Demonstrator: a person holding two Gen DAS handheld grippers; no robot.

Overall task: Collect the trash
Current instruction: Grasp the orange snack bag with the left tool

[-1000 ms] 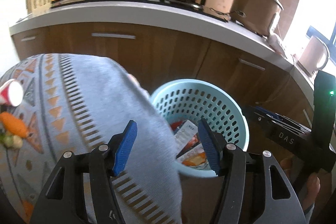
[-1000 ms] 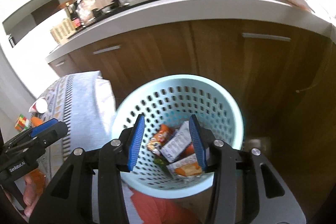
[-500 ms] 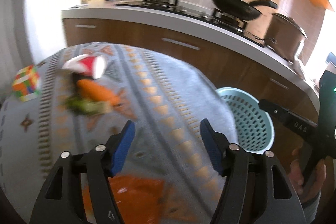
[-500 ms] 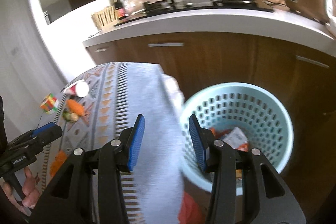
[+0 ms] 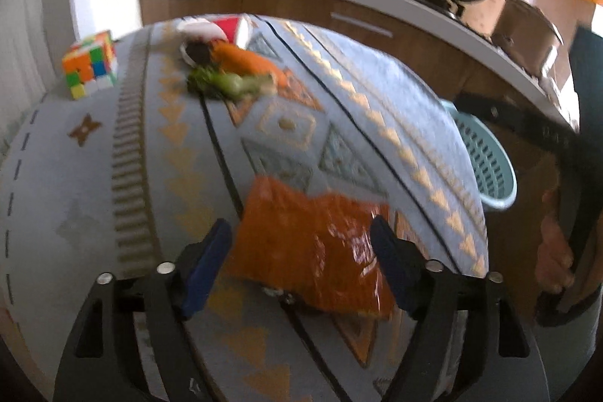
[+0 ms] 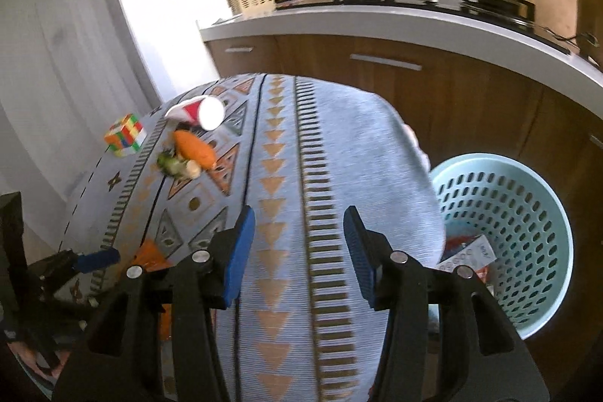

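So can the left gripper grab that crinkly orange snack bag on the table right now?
Probably yes. The left gripper hangs just above the crinkly orange snack bag, its jaws opening and framing the bag, not yet pressing it. Nothing lies between them on the patterned grey tablecloth; the carrot sits well beyond.

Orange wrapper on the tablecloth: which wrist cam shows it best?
Left wrist view. The orange wrapper lies flat on the tablecloth, large and nearly whole between the opening left tongs, though motion-blurred. The right wrist view shows only an orange sliver near the bottom left, mostly hidden behind the tongs.
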